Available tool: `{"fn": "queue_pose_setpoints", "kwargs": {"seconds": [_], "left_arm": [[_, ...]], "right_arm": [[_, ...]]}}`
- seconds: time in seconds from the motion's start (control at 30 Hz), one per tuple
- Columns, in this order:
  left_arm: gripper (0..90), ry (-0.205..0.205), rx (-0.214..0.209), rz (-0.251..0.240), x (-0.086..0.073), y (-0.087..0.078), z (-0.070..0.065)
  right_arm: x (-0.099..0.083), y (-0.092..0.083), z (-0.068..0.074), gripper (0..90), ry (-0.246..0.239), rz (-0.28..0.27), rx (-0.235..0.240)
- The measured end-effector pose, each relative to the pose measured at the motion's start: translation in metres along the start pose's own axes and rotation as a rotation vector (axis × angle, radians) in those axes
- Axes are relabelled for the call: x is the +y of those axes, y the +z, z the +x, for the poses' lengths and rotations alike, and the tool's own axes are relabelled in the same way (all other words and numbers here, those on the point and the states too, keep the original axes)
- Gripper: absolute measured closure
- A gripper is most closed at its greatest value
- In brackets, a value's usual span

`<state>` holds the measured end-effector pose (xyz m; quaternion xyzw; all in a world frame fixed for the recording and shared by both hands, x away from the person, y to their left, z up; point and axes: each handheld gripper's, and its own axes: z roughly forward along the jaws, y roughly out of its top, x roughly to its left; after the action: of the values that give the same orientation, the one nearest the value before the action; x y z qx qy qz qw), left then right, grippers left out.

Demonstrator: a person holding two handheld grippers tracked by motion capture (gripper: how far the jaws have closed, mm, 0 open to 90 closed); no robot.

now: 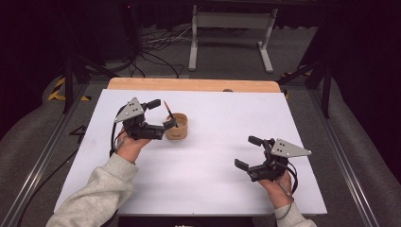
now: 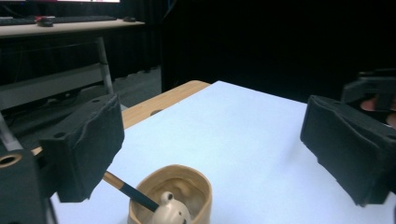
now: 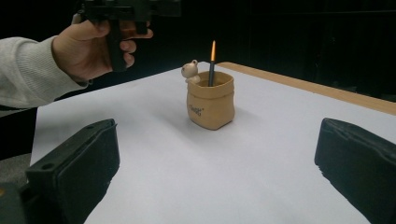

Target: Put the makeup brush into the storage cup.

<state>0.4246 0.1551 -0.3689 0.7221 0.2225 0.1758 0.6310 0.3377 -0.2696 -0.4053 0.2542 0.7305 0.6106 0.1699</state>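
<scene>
Pencil (image 1: 168, 109) upright in tan pouch-shaped cup (image 1: 178, 126), left of frame centre, just right of left gripper (image 1: 160, 115); jaws wide apart, holding nothing, straddling the pencil

I see the white table (image 1: 213, 156) evenly lit from overhead, its surroundings dark; near jaws blur softly at the lower frame edges.
</scene>
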Motion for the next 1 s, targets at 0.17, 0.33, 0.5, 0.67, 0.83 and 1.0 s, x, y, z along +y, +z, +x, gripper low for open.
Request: {"fn": "queue_pose_setpoints", "kwargs": {"seconds": [0.17, 0.33, 0.5, 0.67, 0.83, 1.0], "left_arm": [[3.1, -0.006, -0.018, -0.014, -0.002, -0.017, -0.005], [1.6, -0.009, -0.022, -0.026, -0.007, -0.036, -0.009], [0.7, -0.012, -0.024, -0.024, -0.012, -0.051, -0.011], [0.5, -0.007, -0.013, -0.024, -0.021, -0.064, -0.013], [0.3, -0.025, -0.004, -0.026, -0.035, -0.077, -0.013], [0.3, -0.041, 0.004, -0.023, -0.046, -0.088, -0.014]], "right_arm": [[0.001, -0.002, -0.003, 0.1, -0.001, 0.001, -0.005], [0.001, -0.006, -0.007, 0.1, -0.001, 0.004, -0.009], [0.001, -0.011, -0.012, 0.0, -0.004, 0.007, -0.019], [0.000, -0.015, -0.014, 0.0, -0.007, 0.007, -0.026], [-0.002, -0.017, -0.017, 0.0, -0.017, 0.018, -0.032], [-0.004, -0.019, -0.018, 0.0, -0.039, 0.018, -0.037]]}}
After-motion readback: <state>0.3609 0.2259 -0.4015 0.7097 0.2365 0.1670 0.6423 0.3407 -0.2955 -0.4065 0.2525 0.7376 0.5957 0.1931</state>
